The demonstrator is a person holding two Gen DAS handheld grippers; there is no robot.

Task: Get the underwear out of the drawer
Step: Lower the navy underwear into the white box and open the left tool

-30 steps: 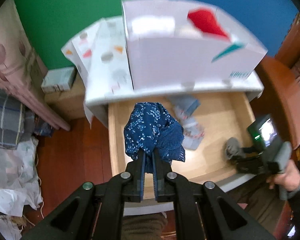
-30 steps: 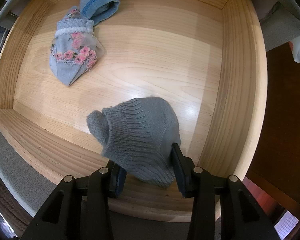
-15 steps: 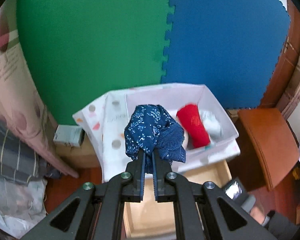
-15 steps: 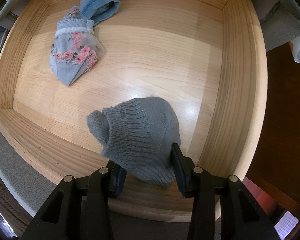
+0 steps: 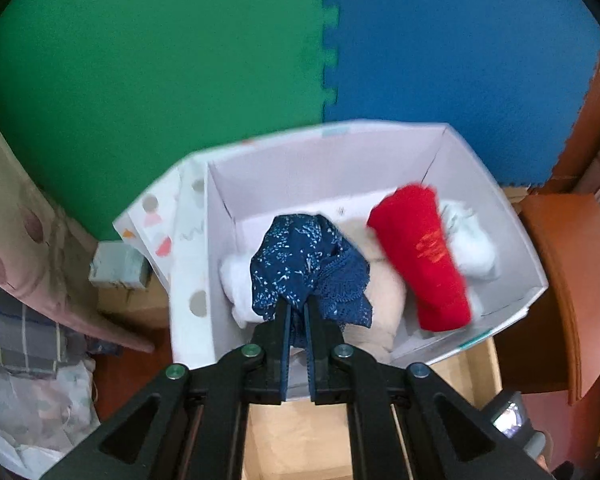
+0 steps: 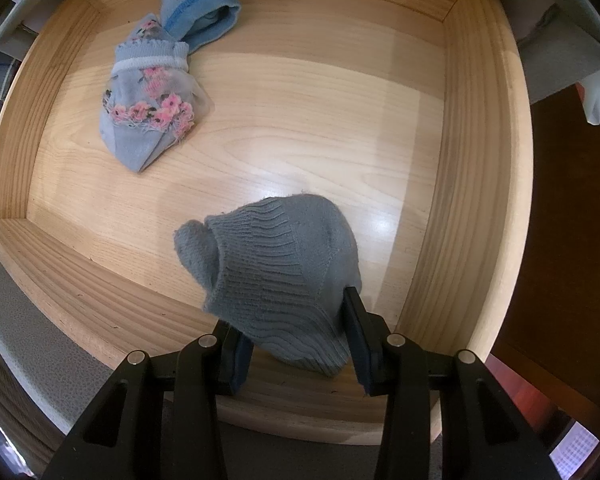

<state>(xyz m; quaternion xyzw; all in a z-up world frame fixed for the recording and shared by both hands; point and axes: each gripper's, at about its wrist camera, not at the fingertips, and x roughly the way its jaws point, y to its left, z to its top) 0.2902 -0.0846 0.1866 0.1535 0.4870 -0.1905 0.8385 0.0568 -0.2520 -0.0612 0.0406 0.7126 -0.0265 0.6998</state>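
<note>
Two grippers: both loaded.
Left gripper (image 5: 296,320): clamped on lacy navy underwear (image 5: 306,266), now over white box (image 5: 512,240), not drawer (image 6: 476,168).
Right gripper (image 6: 296,344): unmoved, grasping ribbed grey knit (image 6: 276,272).

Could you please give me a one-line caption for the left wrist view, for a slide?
Left gripper holds navy patterned underwear above a white box containing a red roll and pale garments.

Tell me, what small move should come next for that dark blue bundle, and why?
Probably open the left gripper. It is shut on the dark blue underwear, which hangs over the white box where a red roll and pale pieces already lie, so releasing it there should drop it in with them.
</note>
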